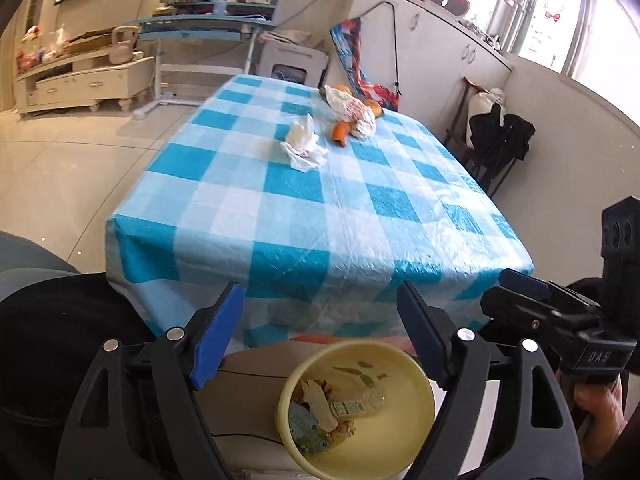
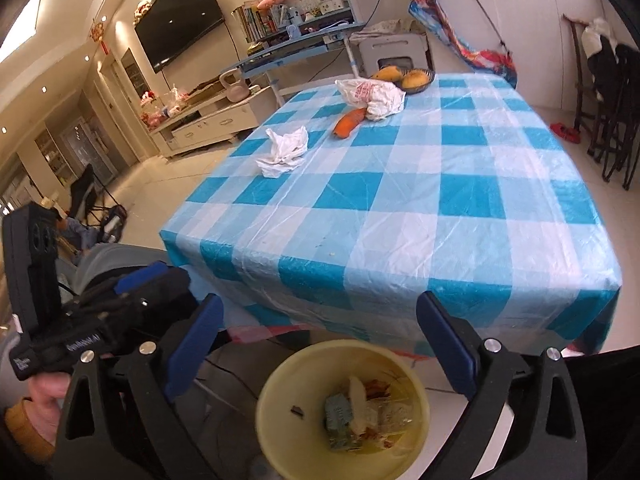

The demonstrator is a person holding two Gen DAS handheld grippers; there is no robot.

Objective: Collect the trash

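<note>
- Several scraps already lie in the yellow bin.
- Both grippers, left and right, have jaws wide apart, empty.
- Crumpled tissue remains on the bench.

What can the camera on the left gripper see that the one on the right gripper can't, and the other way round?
Only the left wrist view shows the bright window and the right gripper at its edge. Only the right wrist view shows the wall television, the dark bowl of yellow fruit and the left gripper. Both show the blue checked tablecloth, the crumpled white tissue, the orange carrot, the printed plastic bag, and the yellow bin below, already holding scraps.
</note>
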